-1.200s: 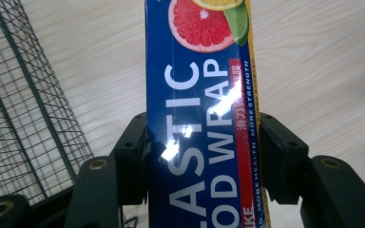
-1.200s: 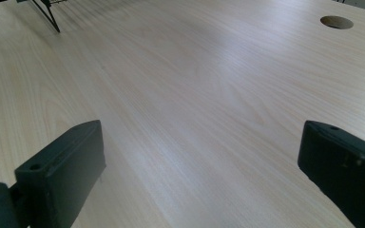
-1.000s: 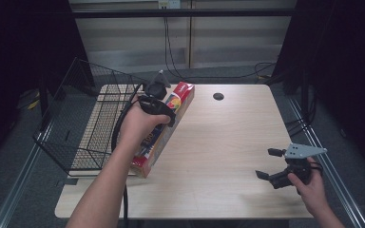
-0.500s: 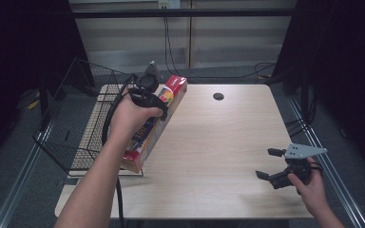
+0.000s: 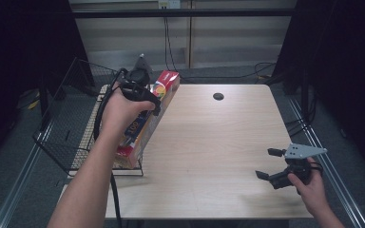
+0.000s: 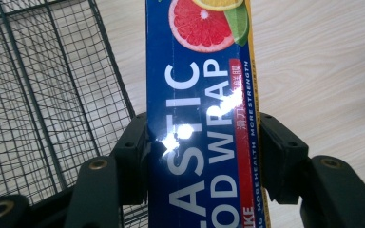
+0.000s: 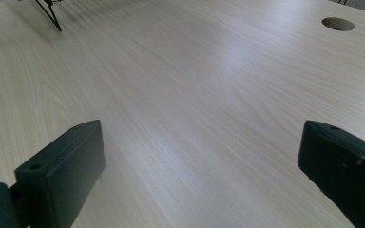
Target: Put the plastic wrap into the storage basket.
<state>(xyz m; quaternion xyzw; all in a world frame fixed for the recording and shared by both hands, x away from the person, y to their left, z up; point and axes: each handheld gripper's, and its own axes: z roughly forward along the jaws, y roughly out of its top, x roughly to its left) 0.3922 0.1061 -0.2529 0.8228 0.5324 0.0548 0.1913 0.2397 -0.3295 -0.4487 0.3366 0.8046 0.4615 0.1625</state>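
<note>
A long box of plastic food wrap (image 5: 163,86), blue and red with citrus pictures, hangs tilted over the table's left edge beside a black wire basket (image 5: 64,124). My left gripper (image 5: 144,100) is shut on it near its middle. In the left gripper view both jaws press the box (image 6: 204,109) from either side, with the basket mesh (image 6: 38,95) to its left. My right gripper (image 5: 269,164) stands open low over the table's front right corner. Nothing lies between its jaws (image 7: 199,166), just bare wood.
The light wooden table (image 5: 209,142) has a round cable hole (image 5: 218,96) near its far edge, seen too in the right gripper view (image 7: 338,23). The wire basket stands at the table's left side. Cables hang behind the table.
My left gripper has carried the box leftward toward the basket, its near end now over the basket's corner. The right gripper has stayed put.
</note>
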